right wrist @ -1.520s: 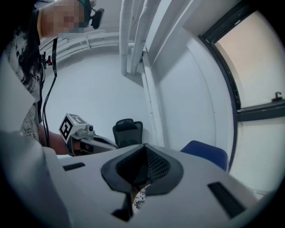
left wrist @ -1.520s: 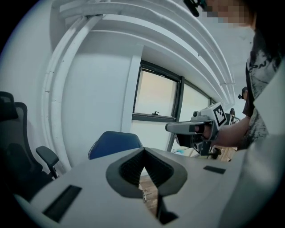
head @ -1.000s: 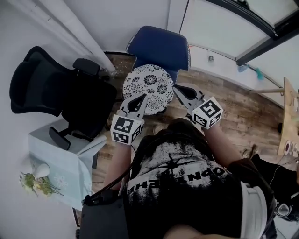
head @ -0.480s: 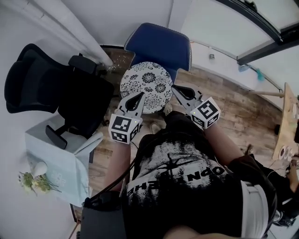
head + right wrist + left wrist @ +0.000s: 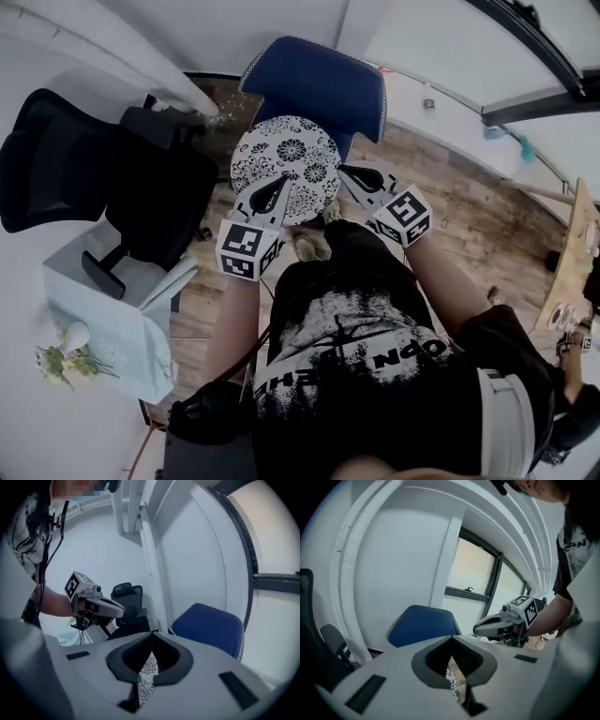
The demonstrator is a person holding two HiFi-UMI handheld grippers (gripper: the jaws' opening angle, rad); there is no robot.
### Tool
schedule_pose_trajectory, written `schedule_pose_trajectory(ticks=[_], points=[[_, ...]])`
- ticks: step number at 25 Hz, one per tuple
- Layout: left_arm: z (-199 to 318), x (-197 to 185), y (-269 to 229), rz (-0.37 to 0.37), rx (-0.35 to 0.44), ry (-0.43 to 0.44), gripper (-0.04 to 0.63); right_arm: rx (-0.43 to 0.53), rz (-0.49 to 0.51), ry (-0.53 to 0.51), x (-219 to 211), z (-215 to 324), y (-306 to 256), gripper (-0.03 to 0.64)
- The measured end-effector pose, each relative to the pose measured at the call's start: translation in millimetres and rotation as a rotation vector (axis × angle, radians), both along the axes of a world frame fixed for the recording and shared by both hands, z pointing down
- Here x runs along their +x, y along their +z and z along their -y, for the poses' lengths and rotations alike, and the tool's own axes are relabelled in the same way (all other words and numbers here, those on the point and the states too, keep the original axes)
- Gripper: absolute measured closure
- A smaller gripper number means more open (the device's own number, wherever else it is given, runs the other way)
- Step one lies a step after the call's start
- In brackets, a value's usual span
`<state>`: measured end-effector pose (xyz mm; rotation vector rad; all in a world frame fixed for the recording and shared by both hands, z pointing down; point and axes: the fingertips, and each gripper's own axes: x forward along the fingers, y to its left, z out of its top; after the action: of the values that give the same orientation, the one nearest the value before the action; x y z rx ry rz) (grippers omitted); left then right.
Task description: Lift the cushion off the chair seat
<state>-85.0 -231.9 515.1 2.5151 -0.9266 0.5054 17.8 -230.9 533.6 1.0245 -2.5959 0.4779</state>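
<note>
**A:** Nearest first, head view: black printed T-shirt, both forearms reaching forward. What state are the tools in?

**B:** On the left gripper, its own view shows the jaw tips meeting, closed on nothing. On the right gripper, the jaws are likewise together and empty. The head view alone does not settle either.

**A:** Where is the cushion?

**B:** The cushion lies flat on the seat of the blue chair. The left tips are over its near edge and the right tips are just beside its right rim. I cannot tell whether either touches it.

**A:** How does it look?

**B:** Round and white, with black floral medallions. Only the head view gives the whole disc. Each gripper view gives a sliver of the pattern through the gap behind its jaws.

**A:** And farther out?

**B:** The right gripper view adds the black office chair by the white wall. The left gripper view adds the window behind the blue backrest. Only the head view shows the wood floor and the side table with its pale cloth.
</note>
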Motion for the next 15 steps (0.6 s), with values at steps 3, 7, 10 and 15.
schedule_pose_trajectory(ticks=[3,7,10,15], points=[[7,6,18,0.006,-0.037,-0.005,0.583,-0.035,0.017,0.018,4,14,24,0.598],[16,15,36,0.027,-0.085,-0.009,0.583,-0.076,0.025,0.035,9,26,61,0.597],[28,23,53,0.039,-0.104,-0.007,0.583,-0.114,-0.024,0.028,14,37,97,0.597],[44,26,87,0.049,-0.152,-0.028,0.583,-0.171,-0.067,0.017,10,53,157,0.541]])
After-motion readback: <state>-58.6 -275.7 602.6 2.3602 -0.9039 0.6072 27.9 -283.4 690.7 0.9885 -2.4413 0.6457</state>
